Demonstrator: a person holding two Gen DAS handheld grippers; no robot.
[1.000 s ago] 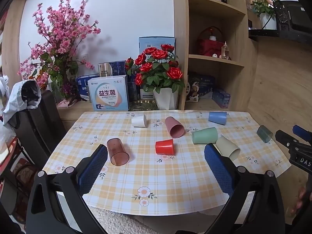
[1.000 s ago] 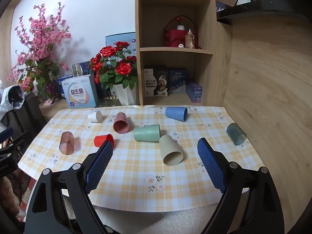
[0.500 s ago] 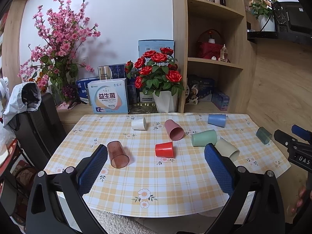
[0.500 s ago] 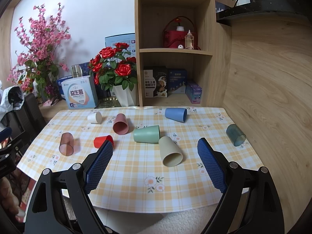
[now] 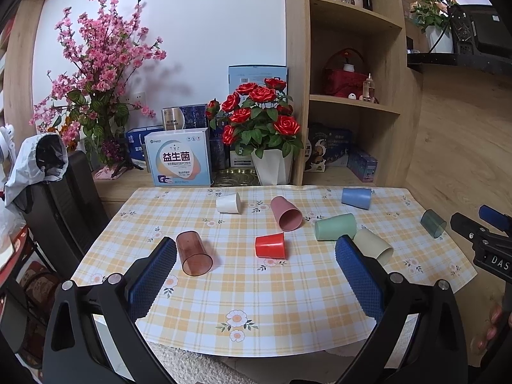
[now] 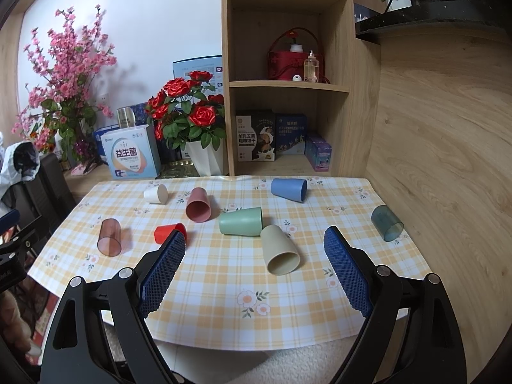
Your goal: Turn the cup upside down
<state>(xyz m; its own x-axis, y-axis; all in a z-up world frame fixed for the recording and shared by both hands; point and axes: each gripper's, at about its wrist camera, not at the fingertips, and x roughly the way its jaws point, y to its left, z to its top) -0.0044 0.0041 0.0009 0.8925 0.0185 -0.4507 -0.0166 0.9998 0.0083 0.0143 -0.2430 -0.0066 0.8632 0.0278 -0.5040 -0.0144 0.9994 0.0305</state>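
Observation:
Several cups lie on their sides on the checked table (image 5: 256, 304): a brown clear cup (image 5: 193, 253), a red cup (image 5: 270, 245), a pink cup (image 5: 285, 213), a white cup (image 5: 228, 203), a green cup (image 5: 335, 227), a beige cup (image 5: 372, 245), a blue cup (image 5: 356, 197) and a dark teal cup (image 5: 433, 223). My left gripper (image 5: 256, 280) is open and empty above the table's near edge. My right gripper (image 6: 254, 270) is open and empty, with the beige cup (image 6: 280, 249) between its fingers' lines but farther off. The red cup (image 6: 169, 232) is partly hidden behind its left finger.
A white pot of red roses (image 5: 260, 134), boxes (image 5: 177, 161) and a pink blossom bush (image 5: 96, 96) stand behind the table. A wooden shelf unit (image 6: 288, 73) rises at the back right. A black chair with a jacket (image 5: 48, 185) is at the left.
Both grippers have drawn back and risen slightly; the table looks a little farther. No cup has moved.

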